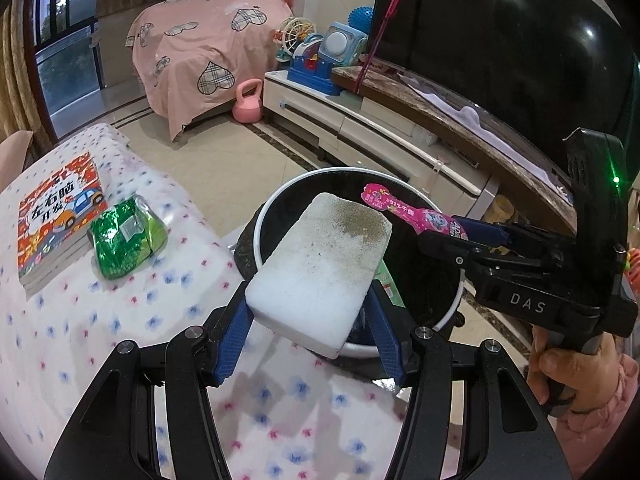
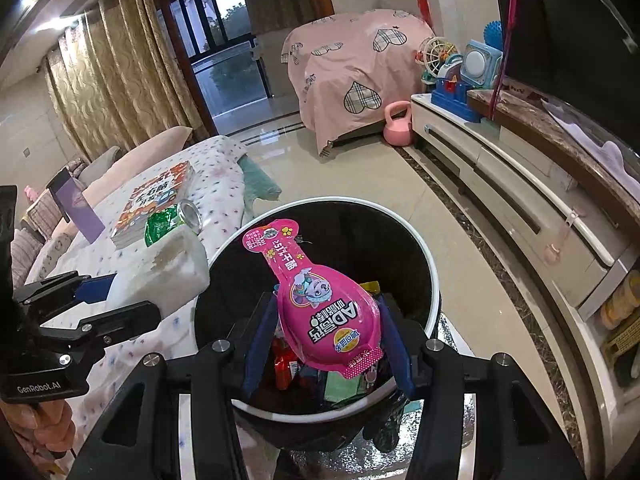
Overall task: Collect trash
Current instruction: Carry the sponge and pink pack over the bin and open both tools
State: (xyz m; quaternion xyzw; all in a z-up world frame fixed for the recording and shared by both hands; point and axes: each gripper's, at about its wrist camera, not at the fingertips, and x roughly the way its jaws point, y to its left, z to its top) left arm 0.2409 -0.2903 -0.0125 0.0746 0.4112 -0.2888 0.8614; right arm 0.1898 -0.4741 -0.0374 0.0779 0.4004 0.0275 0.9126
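Left wrist view puts our left tongs (image 1: pixel 312 316) nearest, their blue pads clamped on the two sides of a white foam block (image 1: pixel 320 268), whose far end is dusted with grey-brown grit and juts over the near rim of the trash bin (image 1: pixel 280 196). Under the tongs lies the desk (image 1: pixel 80 320), covered in a white cloth with small pink and blue flowers. Coming in from the right are our right tongs (image 1: pixel 476 236), held by a hand (image 1: pixel 568 364) in a pink sleeve, and they grip a pink snack wrapper (image 1: pixel 400 208) that hangs over the bin's opening.

From the right wrist view we see the same wrapper (image 2: pixel 320 300) pinched at its wide end between the right tongs (image 2: pixel 324 344), its narrow end pointing away over the bin (image 2: pixel 424 248). The bin is black inside with a white rim, and coloured wrappers already lie at its bottom. To the left, the left tongs (image 2: pixel 116 296) carry the foam block (image 2: pixel 164 272) just beside the bin's rim.

Farther back on the desk, a green foil packet (image 1: pixel 124 236) rests against a stack of children's books (image 1: pixel 60 216). A silver can (image 2: pixel 190 216) lies next to the packet. Beyond the tiled floor, a pink kettlebell (image 1: pixel 248 104) stands in front of furniture draped in a pink sheet with hearts (image 1: pixel 200 48), and toys (image 1: pixel 320 56) crowd the far end of a long TV cabinet (image 1: pixel 380 128).
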